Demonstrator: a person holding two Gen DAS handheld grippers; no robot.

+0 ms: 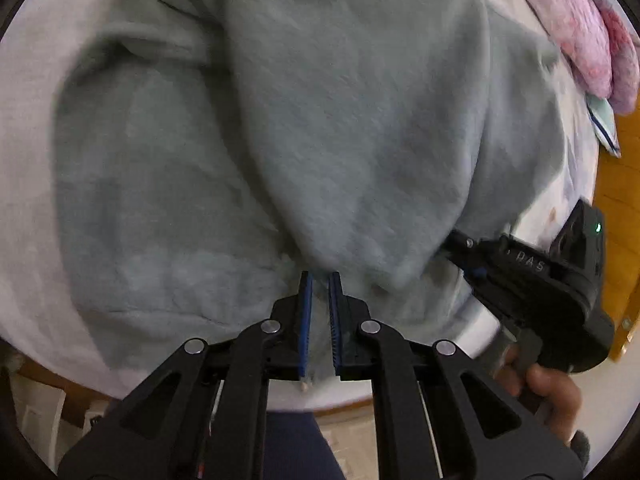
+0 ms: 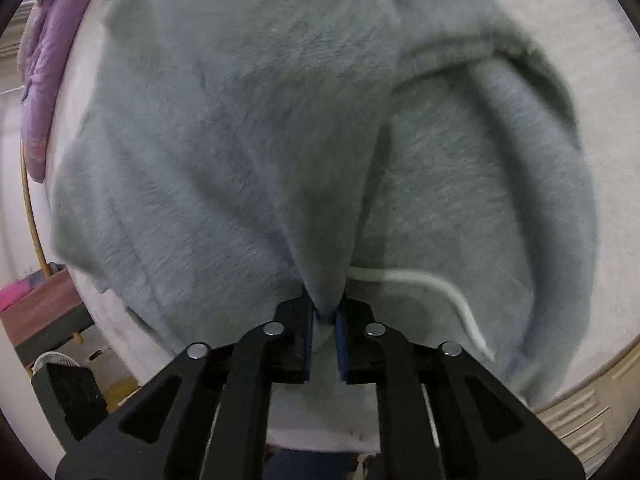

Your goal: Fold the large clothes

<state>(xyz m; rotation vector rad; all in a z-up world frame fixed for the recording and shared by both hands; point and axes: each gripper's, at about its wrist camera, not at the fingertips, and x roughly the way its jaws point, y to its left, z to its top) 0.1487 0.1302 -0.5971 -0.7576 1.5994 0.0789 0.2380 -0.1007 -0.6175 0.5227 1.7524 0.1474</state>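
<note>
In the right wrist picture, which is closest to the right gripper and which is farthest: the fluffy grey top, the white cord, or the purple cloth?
1. Fluffy grey top: pinched between the right gripper fingers.
2. White cord: just right of the fingers, lying on the top.
3. Purple cloth: far off at the upper left edge.

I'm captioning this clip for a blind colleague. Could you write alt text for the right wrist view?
The right gripper is shut on a raised fold of a fuzzy grey-blue garment that spreads over a white surface. A white drawstring curls across the cloth to the right of the fingers, and a purple cloth lies at the far left edge.
</note>
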